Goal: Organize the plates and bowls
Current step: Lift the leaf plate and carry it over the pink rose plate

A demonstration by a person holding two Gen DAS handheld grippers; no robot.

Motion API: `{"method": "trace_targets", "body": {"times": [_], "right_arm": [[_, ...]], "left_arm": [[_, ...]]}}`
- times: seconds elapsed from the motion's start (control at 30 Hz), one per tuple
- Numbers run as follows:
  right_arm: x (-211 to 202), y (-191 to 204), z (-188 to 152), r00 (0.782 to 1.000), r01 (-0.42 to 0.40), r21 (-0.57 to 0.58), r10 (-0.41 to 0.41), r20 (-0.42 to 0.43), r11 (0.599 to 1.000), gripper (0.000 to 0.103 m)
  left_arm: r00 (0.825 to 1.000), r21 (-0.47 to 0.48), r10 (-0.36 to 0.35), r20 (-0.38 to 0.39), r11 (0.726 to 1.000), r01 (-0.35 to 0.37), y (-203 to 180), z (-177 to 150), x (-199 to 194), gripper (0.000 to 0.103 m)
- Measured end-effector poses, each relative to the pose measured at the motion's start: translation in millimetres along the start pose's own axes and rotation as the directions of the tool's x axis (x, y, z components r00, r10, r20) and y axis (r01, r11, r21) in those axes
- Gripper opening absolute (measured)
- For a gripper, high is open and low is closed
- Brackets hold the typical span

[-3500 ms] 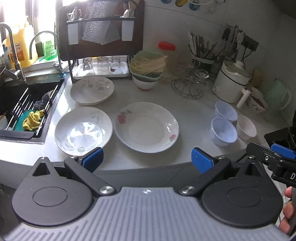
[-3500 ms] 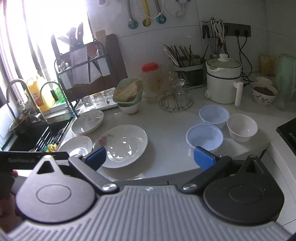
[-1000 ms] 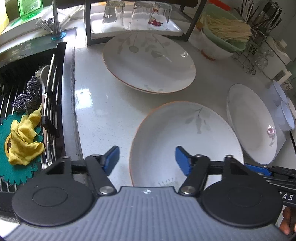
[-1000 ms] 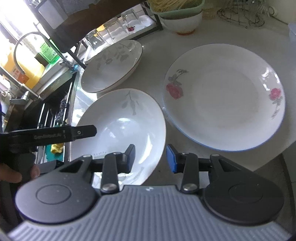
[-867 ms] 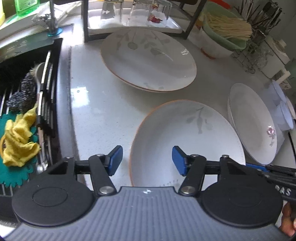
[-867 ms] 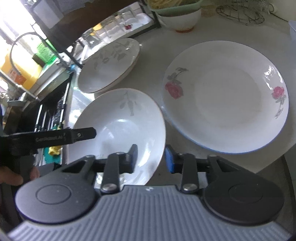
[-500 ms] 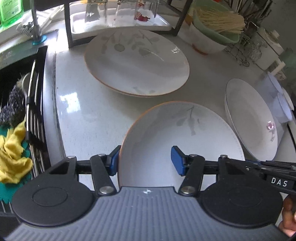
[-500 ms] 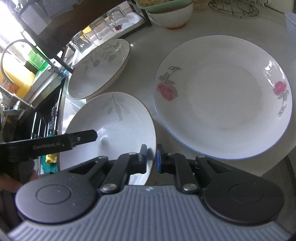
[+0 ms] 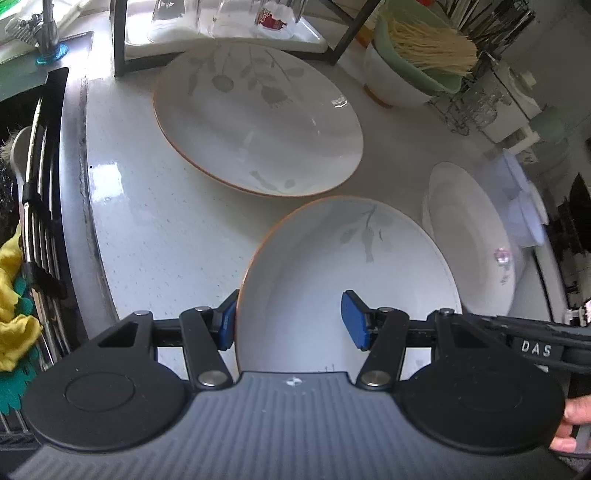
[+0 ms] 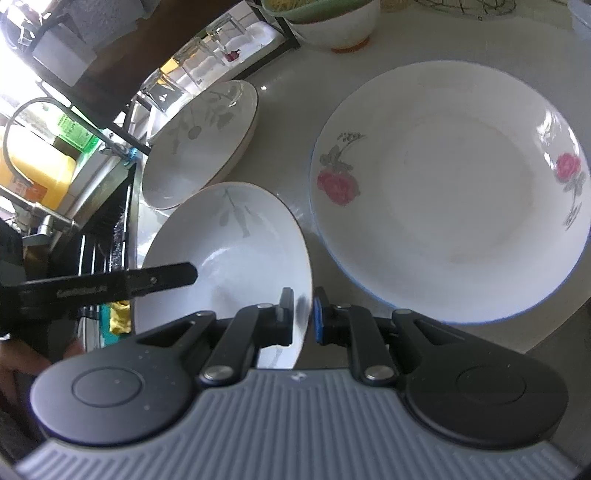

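A white plate with a grey leaf print (image 9: 351, 266) lies nearest me on the pale counter (image 9: 166, 229). My right gripper (image 10: 303, 317) is shut on this near leaf plate's (image 10: 229, 251) right rim, one pad on each face. My left gripper (image 9: 291, 325) is open and straddles its left rim: the left pad (image 9: 226, 326) sits outside the edge, the right pad (image 9: 354, 325) over the inside. I cannot tell whether the plate has left the counter. Behind it lies a second leaf plate (image 9: 258, 122). A rose plate (image 10: 450, 192) lies to the right.
A sink with a wire rack (image 9: 37, 184) and a yellow cloth (image 9: 11, 317) borders the counter on the left. A rack with glasses (image 9: 221, 22) stands behind the plates, and a green bowl of thin sticks (image 9: 417, 70) sits to its right. Pale blue bowls (image 9: 524, 206) sit far right.
The right gripper's jaws have shut onto the near leaf plate's right rim. The left gripper has moved forward, and its jaws now straddle the plate's left rim.
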State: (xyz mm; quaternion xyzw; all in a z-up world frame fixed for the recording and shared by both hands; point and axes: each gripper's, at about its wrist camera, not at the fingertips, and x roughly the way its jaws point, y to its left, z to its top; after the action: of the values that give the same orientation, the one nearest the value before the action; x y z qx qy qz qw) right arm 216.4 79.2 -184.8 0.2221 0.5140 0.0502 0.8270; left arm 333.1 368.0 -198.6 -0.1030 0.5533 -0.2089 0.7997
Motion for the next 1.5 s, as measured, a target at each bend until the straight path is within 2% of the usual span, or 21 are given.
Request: {"method": "trace_targets", "body": {"times": [0.27,0.5,0.77,0.93,1.2,1.5], "right_arm": [[-23.0,-1.7,17.0,1.000,-0.030,-0.010,0.030,-0.001,1.000,0.014],[-37.0,-13.5,39.4,0.997,-0.057,-0.003,0.057,0.057,0.998,0.014],[-45.5,-40.6,68.5,0.995,-0.058,-0.057,0.062,0.073,0.997,0.014],[-46.4,-64.2,84.5,0.997,-0.061,-0.094,0.066,0.042,0.994,0.014],[-41.6,-97.0,92.5,0.996,-0.089,-0.093,0.089,-0.004,0.992,0.014],[-32.6,-111.5,96.8,0.992,-0.123,-0.113,0.122,-0.017,0.986,0.014]], "left_arm": [[0.997,-0.068,-0.072,0.027,0.995,0.074,-7.4,6.8,-26.0,0.062],[0.997,-0.074,-0.045,0.067,0.996,0.050,-38.7,20.7,-37.3,0.062],[0.996,-0.114,-0.003,0.086,0.993,0.012,-78.1,23.5,-21.3,0.062],[0.997,-0.137,0.027,0.076,0.990,-0.016,-101.2,27.7,-1.6,0.062],[0.995,-0.137,0.100,0.030,0.986,-0.095,-128.4,28.6,23.3,0.062],[0.981,-0.120,0.195,0.008,0.974,-0.193,-146.6,36.8,34.4,0.062]]}}
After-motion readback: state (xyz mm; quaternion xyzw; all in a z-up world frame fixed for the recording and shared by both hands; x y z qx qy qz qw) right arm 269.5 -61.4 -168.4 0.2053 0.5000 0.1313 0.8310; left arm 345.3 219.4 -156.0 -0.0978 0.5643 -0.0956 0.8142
